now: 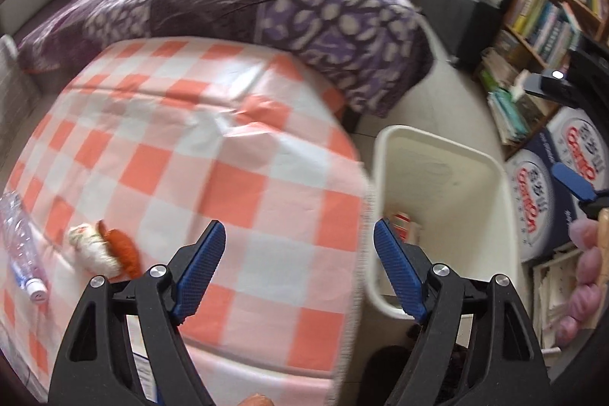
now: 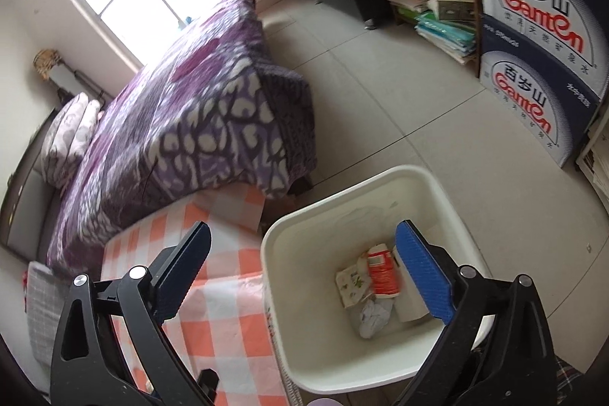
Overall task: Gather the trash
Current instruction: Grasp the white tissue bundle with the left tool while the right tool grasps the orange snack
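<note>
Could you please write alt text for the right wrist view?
The open right gripper hovers over a white bin holding a red-and-white carton and crumpled paper, beside a table with an orange checked cloth.

Ahead and to the right of the right gripper, two stacked dark-blue cartons (image 2: 533, 37) each read "Ganten" in red under Chinese characters. The red packet (image 2: 384, 273) in the bin carries print too blurred to read.

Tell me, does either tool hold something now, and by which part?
Nothing is held. The left tool and the right tool are both open and empty.
</note>
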